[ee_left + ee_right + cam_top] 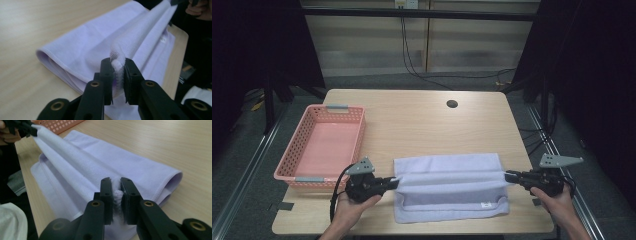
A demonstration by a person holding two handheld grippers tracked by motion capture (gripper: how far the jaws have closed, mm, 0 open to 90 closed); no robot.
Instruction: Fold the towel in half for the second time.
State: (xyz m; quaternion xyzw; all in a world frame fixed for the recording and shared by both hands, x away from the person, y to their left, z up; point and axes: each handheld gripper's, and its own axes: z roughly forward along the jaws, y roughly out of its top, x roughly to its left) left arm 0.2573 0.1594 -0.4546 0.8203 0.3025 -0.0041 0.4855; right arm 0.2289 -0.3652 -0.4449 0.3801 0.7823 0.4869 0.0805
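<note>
While both tongs pinch the towel [449,185], we are mid-fold.
Left tongs [396,182] and right tongs [508,176], clamped on opposite edges, should next carry the raised fold across together.

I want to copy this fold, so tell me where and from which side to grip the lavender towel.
Grip the towel at the two short ends of its raised upper layer, coming in level from the left and right, as the left gripper and right gripper do now. Each is shut on a bunched edge, and the cloth between them lifts as one ridge.
</note>
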